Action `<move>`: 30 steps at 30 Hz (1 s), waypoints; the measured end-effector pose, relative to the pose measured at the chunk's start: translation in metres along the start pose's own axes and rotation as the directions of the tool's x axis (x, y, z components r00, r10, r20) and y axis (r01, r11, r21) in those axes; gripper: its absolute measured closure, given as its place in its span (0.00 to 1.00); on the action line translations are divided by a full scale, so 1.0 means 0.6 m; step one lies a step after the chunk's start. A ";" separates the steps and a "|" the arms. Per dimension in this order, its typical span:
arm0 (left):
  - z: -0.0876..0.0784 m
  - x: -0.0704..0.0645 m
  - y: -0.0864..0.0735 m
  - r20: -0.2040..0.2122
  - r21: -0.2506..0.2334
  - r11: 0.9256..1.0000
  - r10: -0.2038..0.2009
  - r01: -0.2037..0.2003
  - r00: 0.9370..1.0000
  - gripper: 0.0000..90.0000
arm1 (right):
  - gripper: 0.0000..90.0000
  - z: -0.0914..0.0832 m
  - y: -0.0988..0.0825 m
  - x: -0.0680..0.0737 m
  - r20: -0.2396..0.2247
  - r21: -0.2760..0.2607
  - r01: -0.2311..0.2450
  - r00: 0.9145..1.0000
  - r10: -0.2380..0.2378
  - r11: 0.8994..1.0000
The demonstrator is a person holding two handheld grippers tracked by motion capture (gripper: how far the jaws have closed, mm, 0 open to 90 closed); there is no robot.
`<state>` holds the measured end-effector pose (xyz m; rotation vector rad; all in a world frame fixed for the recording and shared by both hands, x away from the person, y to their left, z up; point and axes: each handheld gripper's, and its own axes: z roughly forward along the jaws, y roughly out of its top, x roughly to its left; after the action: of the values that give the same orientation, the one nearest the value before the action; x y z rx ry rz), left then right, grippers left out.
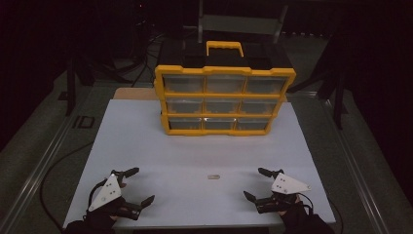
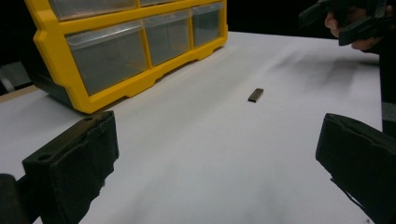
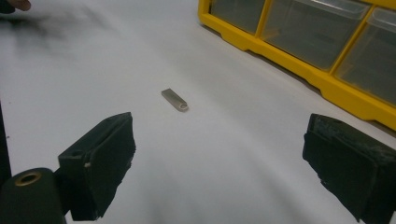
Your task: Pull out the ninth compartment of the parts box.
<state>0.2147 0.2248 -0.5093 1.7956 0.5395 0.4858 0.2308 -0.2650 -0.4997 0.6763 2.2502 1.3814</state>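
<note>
At the near left corner of the white bench (image 1: 146, 141), the left gripper (image 1: 136, 185) is held low over the surface, its jaws spread wide with nothing between them. Ahead of those jaws in the left gripper view, a small flat metal piece (image 2: 255, 94) is seen lying on the bare bench, apart from both jaws. In the high view the same piece (image 1: 213, 177) lies between the two grippers, near the front edge. Behind it, at the far side of the bench, a yellow drawer cabinet (image 1: 224, 100) with clear drawers is stood upright. At the near right, the right gripper (image 1: 256, 184) is held low, jaws likewise spread and empty, with the metal piece (image 3: 174, 100) lying ahead of them.
</note>
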 end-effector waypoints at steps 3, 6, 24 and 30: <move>0.001 0.001 -0.001 0.001 0.002 1.000 -0.007 0.007 1.000 0.00 | 0.10 0.001 0.002 0.004 -0.015 0.015 0.013 1.000 -0.012 1.000; 0.001 0.001 -0.001 0.004 -0.001 1.000 -0.006 0.006 1.000 0.00 | 0.10 0.003 0.004 0.006 -0.026 0.035 0.027 0.999 -0.026 0.999; -0.002 0.002 0.001 -0.003 -0.013 1.000 -0.021 0.021 1.000 0.00 | 0.10 -0.015 0.038 0.020 -0.039 0.000 0.105 0.994 -0.105 0.994; -0.001 0.003 0.000 -0.003 -0.007 1.000 -0.028 0.028 1.000 0.00 | 0.10 -0.027 0.055 0.012 -0.026 -0.021 0.144 0.989 -0.145 0.989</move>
<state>0.2156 0.2264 -0.5090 1.7788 0.5635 0.4707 0.2221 -0.2593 -0.4637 0.4801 2.2550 1.3478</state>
